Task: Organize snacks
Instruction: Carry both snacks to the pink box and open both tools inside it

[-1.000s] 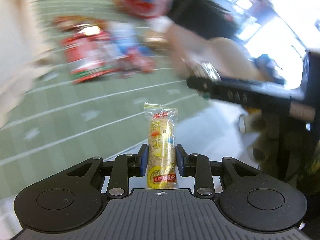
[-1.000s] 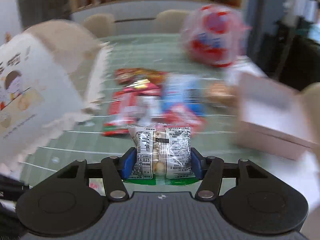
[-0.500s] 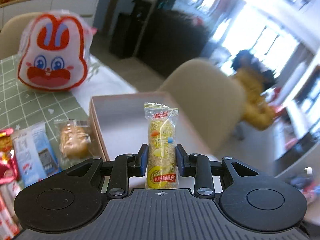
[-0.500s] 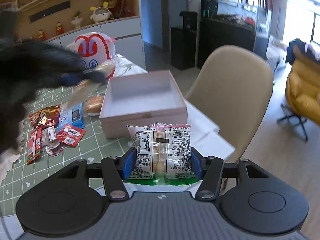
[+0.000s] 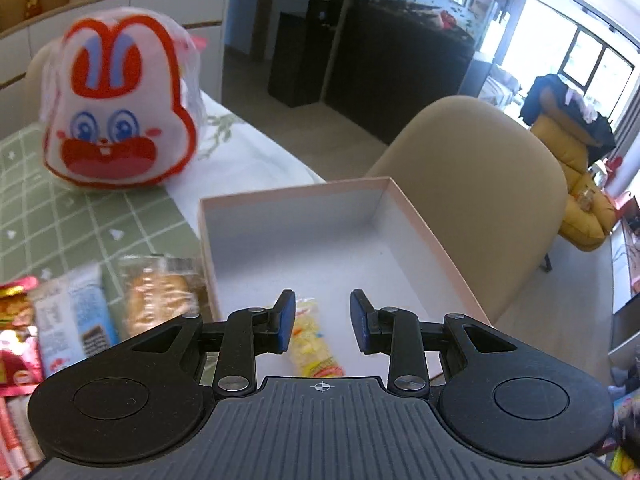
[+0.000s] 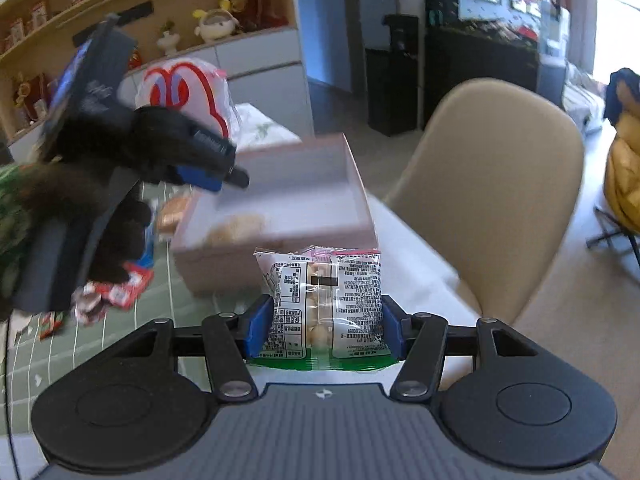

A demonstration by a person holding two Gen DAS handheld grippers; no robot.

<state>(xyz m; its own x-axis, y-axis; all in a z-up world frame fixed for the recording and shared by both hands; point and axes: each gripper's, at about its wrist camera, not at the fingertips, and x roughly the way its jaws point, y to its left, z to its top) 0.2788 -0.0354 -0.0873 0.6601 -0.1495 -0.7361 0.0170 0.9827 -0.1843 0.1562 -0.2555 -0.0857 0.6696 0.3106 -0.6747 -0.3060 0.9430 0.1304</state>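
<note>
A pink open box (image 5: 424, 224) stands on the table's right end. My left gripper (image 5: 323, 320) hovers over its near part with the jaws apart. A yellow snack bar (image 5: 314, 344) lies on the box floor below them, free of the pads. In the right wrist view the left gripper (image 6: 212, 176) hangs above the box (image 6: 280, 240), and the bar (image 6: 236, 228) is a blur inside. My right gripper (image 6: 320, 320) is shut on a clear packet of pale nuts (image 6: 324, 300), in front of the box's near wall.
A rabbit-faced bag (image 5: 120, 112) stands on the green checked cloth (image 5: 60, 232) behind the box. A wrapped cookie (image 5: 160, 296), a blue packet (image 5: 76, 320) and red packets (image 5: 16, 344) lie left of it. A beige chair (image 5: 480, 168) stands past the table edge.
Both grippers swung right from the snack pile to the box. The bar left the left jaws and now lies in the box. The right gripper still holds its packet.
</note>
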